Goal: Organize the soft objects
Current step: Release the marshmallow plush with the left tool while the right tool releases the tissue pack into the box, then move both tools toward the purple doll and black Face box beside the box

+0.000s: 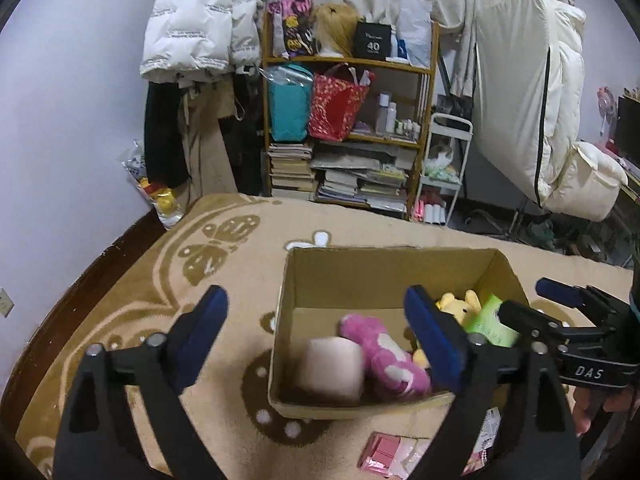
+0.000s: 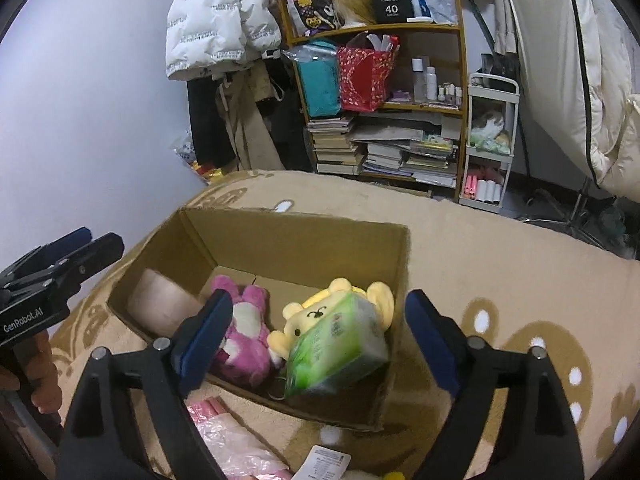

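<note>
A cardboard box (image 1: 384, 276) (image 2: 304, 240) stands open on the tan blanket. Inside lie a pale pink block (image 1: 330, 370) (image 2: 160, 304), blurred in the left wrist view, a pink plush (image 1: 384, 356) (image 2: 244, 340), a yellow plush (image 1: 460, 304) (image 2: 316, 312) and a green tissue pack (image 1: 490, 320) (image 2: 340, 344), which rests tilted on the yellow plush. My left gripper (image 1: 316, 344) is open and empty over the box's near left side. My right gripper (image 2: 320, 344) is open around the green pack without gripping it; it also shows in the left wrist view (image 1: 560, 304).
A pink plastic package (image 1: 396, 454) (image 2: 236, 440) and a white label (image 2: 326, 460) lie on the blanket (image 2: 500, 260) in front of the box. Behind the bed stand a cluttered wooden shelf (image 1: 348, 120), hanging jackets (image 1: 200, 20) and a white cart (image 1: 440, 168).
</note>
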Motion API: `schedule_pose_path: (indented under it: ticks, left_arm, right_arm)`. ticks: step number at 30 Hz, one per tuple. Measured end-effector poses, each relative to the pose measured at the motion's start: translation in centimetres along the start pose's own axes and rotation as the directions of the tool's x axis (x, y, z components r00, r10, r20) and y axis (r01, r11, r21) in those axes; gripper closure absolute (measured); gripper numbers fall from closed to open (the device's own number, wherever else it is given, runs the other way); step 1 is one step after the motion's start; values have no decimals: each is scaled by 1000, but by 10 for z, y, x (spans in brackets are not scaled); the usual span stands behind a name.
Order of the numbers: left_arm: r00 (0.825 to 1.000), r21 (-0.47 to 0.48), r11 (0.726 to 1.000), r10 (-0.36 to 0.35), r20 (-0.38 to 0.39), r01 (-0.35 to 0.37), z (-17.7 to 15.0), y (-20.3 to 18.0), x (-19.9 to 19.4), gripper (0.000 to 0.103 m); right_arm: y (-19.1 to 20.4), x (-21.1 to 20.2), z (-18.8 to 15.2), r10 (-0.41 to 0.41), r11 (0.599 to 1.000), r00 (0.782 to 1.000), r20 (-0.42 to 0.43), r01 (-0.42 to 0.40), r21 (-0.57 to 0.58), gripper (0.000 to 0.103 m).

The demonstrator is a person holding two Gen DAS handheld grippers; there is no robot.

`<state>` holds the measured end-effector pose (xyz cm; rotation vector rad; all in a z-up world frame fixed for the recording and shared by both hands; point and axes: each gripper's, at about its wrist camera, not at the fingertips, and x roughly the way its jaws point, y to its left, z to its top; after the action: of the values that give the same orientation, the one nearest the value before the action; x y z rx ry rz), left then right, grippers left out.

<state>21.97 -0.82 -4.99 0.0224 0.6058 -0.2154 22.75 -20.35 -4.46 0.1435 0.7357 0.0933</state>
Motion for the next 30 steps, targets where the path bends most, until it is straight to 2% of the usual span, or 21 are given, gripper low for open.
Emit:
schedule_pose_path:
  ticks: [3, 9, 14, 24, 30]
  left_arm:
    - [1000, -22, 1000, 16, 16, -15, 2, 6, -6, 3]
    - [997, -6, 998, 62, 38, -61, 3, 12, -24, 2]
    - [996, -31, 997, 72, 54, -71, 1, 19, -46, 1]
    - [998, -18, 999, 34, 56, -34, -16, 12, -84, 1]
    - [1000, 3, 1000, -2, 31, 2, -31, -9, -93, 1]
  right_arm:
    - [0, -6, 1, 4, 1000, 1000, 11, -4, 4, 0]
    - [0, -22, 3, -12, 1000, 999, 34, 11, 19, 0]
    - [5, -39, 2, -23, 1000, 998, 51, 23, -7, 0]
    - [1, -76, -16, -44, 999, 997, 64, 44, 2, 0]
    - [-5, -90, -37, -47, 999, 999, 26, 47, 3, 0]
